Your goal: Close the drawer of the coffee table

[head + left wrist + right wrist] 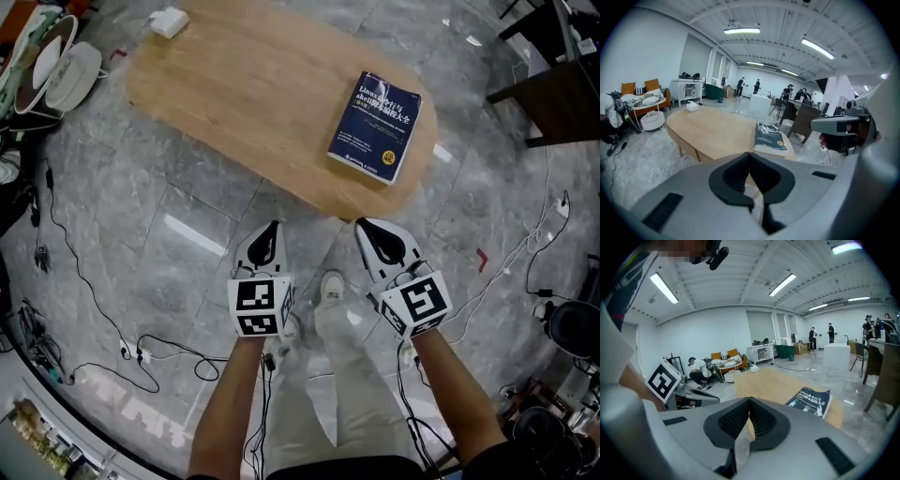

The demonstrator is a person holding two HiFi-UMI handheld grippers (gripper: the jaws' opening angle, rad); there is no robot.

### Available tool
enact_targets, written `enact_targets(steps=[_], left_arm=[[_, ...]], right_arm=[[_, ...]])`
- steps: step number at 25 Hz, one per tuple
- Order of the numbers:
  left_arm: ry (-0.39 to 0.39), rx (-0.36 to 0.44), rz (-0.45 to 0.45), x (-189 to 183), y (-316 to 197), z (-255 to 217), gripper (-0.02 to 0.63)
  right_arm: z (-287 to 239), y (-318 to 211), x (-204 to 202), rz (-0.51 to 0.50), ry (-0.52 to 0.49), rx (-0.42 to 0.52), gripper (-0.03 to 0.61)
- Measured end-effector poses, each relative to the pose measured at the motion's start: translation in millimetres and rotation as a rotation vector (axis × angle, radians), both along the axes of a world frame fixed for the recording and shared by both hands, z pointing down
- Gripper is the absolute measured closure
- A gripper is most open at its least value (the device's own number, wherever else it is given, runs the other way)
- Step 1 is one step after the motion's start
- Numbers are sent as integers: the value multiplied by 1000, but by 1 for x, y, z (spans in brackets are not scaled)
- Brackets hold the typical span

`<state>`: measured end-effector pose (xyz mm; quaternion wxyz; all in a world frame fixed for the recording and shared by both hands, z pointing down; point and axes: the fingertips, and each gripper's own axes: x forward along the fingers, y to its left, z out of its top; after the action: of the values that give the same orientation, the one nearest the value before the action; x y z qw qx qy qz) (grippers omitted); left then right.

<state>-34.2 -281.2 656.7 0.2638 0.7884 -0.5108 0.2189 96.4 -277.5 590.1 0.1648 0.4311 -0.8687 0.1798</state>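
Left gripper (pixel 270 228) and right gripper (pixel 368 228) hovered, fingers (pixel 733 176) clenched on nothing, just short of the oval bench (pixel 262 94); its drawer couldn't be made out. Blue book (pixel 375 127) lay near the right end, cables (pixel 103 319) trailing over grey stone floor (pixel 141 216).

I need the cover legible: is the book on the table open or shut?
Shut: the book lies flat on the coffee table, front cover up, no pages spread.

Coffee table (pixel 253 84): blue book (pixel 375 127) on top.
Left gripper (pixel 272 228), right gripper (pixel 364 228): side by side, near its edge.
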Motion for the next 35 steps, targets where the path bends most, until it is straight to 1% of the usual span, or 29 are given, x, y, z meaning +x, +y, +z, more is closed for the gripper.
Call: enact_targets(steps=[3,7,11,13,16,22,30,35], left_arm=[[10,14,0,-1,1,-28,615],[60,32,-24,-2,3,-67,615],[82,57,-25,-3,5,-97,615],[88,72,-13,0,7,-112,615],[82,104,28,5,13,-135,615],[78,181,80,8,35,-188,615],[121,221,107,3,72,-239,615],[143,267,136,0,87,-268,615]], right_arm=[[-21,-1,-1,14,-7,11,560],[-48,-1,-1,30,-18,21,560],[-70,2,4,55,-19,30,560],[-79,6,7,64,-14,35,560],[-95,14,8,74,-6,47,560],[-138,35,2,66,8,98,560],[-185,58,-10,95,-13,145,560],[-212,75,-20,103,-36,175,560]])
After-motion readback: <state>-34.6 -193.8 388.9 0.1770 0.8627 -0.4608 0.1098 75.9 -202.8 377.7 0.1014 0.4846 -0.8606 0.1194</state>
